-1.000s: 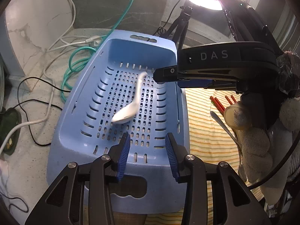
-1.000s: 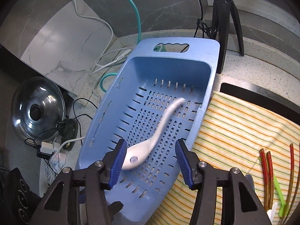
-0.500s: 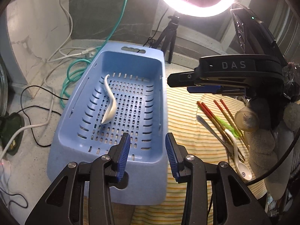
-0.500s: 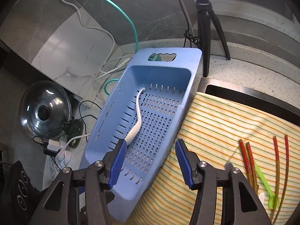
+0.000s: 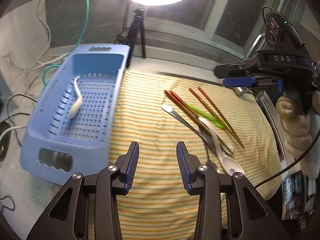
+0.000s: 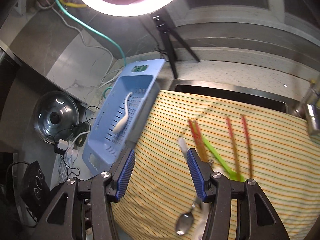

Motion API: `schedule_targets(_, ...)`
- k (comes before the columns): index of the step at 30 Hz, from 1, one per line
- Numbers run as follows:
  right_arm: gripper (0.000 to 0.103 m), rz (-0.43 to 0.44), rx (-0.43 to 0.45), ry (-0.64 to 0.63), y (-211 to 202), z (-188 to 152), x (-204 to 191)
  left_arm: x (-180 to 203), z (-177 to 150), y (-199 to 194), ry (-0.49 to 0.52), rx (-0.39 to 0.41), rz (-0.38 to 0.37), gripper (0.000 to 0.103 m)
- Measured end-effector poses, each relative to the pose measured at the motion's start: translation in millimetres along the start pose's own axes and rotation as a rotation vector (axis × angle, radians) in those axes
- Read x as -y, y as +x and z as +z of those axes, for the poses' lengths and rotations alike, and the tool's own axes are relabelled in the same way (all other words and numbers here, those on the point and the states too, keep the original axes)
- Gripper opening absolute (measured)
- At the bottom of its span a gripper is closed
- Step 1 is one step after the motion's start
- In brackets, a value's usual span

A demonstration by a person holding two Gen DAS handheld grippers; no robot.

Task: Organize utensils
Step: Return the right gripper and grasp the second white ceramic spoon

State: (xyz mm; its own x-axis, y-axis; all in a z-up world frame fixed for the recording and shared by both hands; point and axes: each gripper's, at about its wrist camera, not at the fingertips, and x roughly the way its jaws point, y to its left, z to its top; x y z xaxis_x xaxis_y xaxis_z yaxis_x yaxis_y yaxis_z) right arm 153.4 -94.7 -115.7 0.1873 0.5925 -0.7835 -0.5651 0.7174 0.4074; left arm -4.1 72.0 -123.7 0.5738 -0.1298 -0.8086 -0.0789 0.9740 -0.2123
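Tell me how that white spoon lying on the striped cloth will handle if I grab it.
The white spoon looks glazed, so probably slippery and rigid. Its curved handle crosses a metal utensil, so lifting may nudge that. It is likely breakable if dropped.

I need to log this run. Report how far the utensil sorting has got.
Done: one white spoon lies in the basket.
In hand: nothing; left tongs and right tongs are open and empty above the cloth.
Left: chopsticks, green fork, metal utensils and another spoon.
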Motion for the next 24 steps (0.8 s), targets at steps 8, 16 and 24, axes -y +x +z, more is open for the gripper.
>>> schedule_targets(8, 0.049, 0.027, -0.071, 0.037, -9.8, -31.6, 45.8, 49.6, -24.0, 14.0, 0.025, -0.046, -0.045, 0.037)
schedule_targets(16, 0.030, 0.102, -0.203, -0.001, 20.9, -45.4, 56.0, 99.2, -56.7, 25.7, -0.010, -0.079, -0.073, 0.037)
schedule_targets(24, 0.026, 0.130, -0.335, -0.044, 55.0, -56.8, 63.8, 138.6, -79.2, 38.6, -0.084, -0.086, -0.068, 0.037)
